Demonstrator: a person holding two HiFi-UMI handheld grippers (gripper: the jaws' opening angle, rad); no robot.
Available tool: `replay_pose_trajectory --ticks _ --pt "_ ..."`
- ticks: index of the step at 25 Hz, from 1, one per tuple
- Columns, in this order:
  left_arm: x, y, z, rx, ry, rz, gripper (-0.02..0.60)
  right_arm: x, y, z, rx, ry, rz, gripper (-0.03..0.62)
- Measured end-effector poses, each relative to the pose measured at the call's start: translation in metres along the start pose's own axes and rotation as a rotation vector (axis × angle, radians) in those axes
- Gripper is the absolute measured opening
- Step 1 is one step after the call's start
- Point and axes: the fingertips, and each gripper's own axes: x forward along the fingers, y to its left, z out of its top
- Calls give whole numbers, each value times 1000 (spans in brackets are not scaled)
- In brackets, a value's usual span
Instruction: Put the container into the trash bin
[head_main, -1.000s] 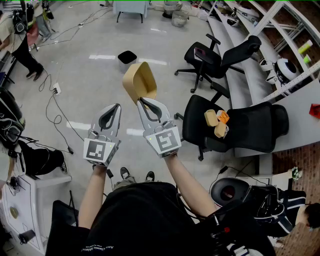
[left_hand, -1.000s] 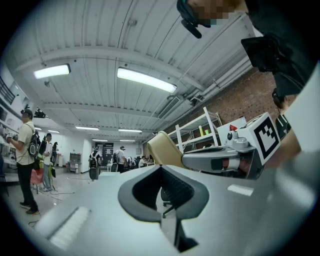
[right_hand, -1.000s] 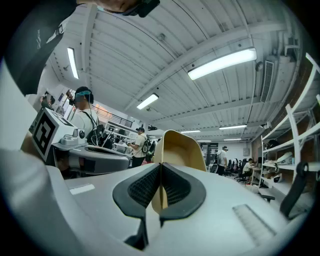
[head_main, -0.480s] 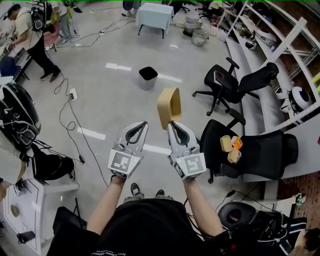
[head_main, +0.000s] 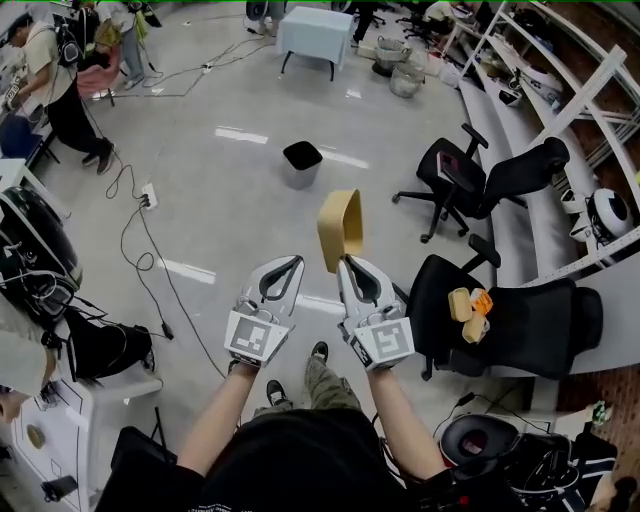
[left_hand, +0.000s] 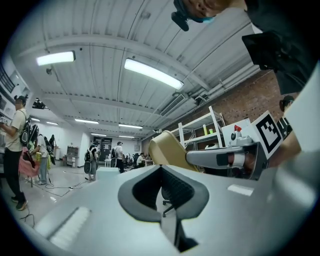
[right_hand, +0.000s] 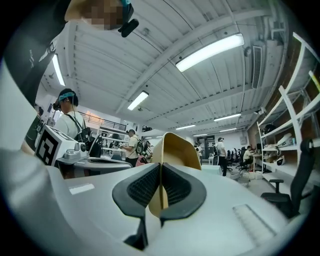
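You have the tan container (head_main: 340, 230) pinched by its wall in your right gripper (head_main: 346, 264), held up at centre frame; it looks empty; your left gripper (head_main: 290, 263) is pressed together on nothing. The trash bin (head_main: 301, 163) stands well apart on the floor, upper centre, its dark inside unreadable; the carry and the drop remain.

Nothing legible here, folks: no words, no numbers. Only black-and-white marker squares on the cubes of the left gripper (head_main: 289, 263) and right gripper (head_main: 346, 263), patterns without letters.
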Motion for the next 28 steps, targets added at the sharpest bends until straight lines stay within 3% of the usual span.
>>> replay_pose_trajectory --ticks 10,17,23,28 --pt "112 41 -19 35 74 86 0 85 -99 -29 111 -26 68 31" --pt "157 63 -31 13 131 120 0 127 -143 -49 140 8 87 31" --pt "197 124 -42 -11 115 109 0 190 -162 -59 122 49 69 31" --pt "220 190 -49 -31 110 62 0 251 -164 -63 131 66 0 31"
